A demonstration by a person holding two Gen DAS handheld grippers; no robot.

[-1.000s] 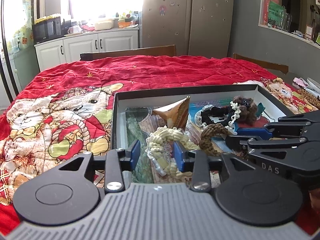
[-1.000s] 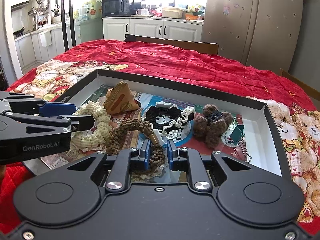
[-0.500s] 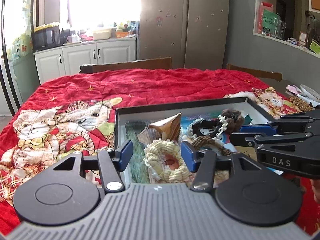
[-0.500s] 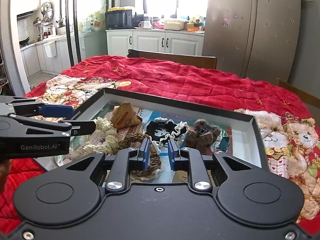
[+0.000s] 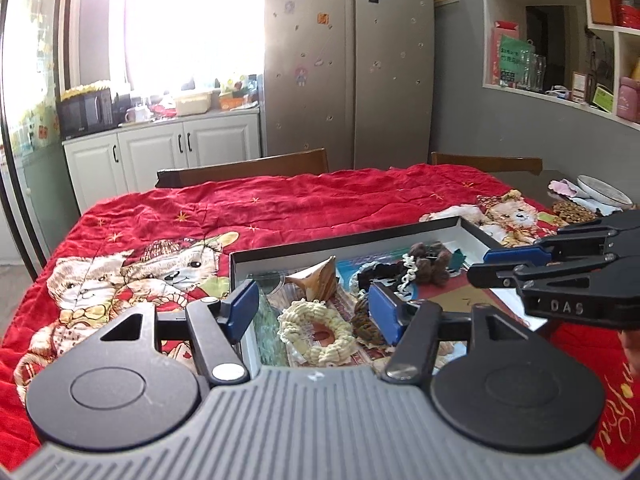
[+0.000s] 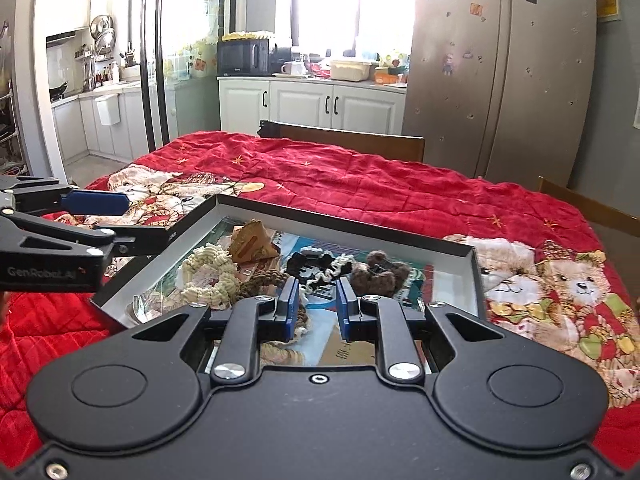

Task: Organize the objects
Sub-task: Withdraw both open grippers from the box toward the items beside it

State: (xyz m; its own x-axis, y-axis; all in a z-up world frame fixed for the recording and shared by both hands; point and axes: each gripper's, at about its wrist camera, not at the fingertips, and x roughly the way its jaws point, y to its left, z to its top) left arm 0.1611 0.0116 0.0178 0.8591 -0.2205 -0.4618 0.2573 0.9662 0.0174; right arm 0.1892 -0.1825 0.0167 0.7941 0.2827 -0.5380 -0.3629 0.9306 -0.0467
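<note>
Left gripper [image 5: 313, 311] on a ribbed grey body, black arms with round discs, silver screws, blue pads, side lettering "GenRobot.AI", right gripper [image 6: 318, 309] on a smooth black body, same black arms, blue pads, silver screws, side lettering "DAS"

place: home kitchen | evidence: fridge [image 5: 348, 60], microwave [image 6: 243, 57], white cabinets [image 6: 312, 106] (quilt-covered table [image 6: 360, 184])

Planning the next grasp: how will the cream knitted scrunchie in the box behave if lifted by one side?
The cream scrunchie is a soft, ruffled yarn ring, so it will probably sag and droop rather than hold its shape. It looks light. Its bumpy knit should grip well, though it touches the brown braided scrunchie and might drag it along.
</note>
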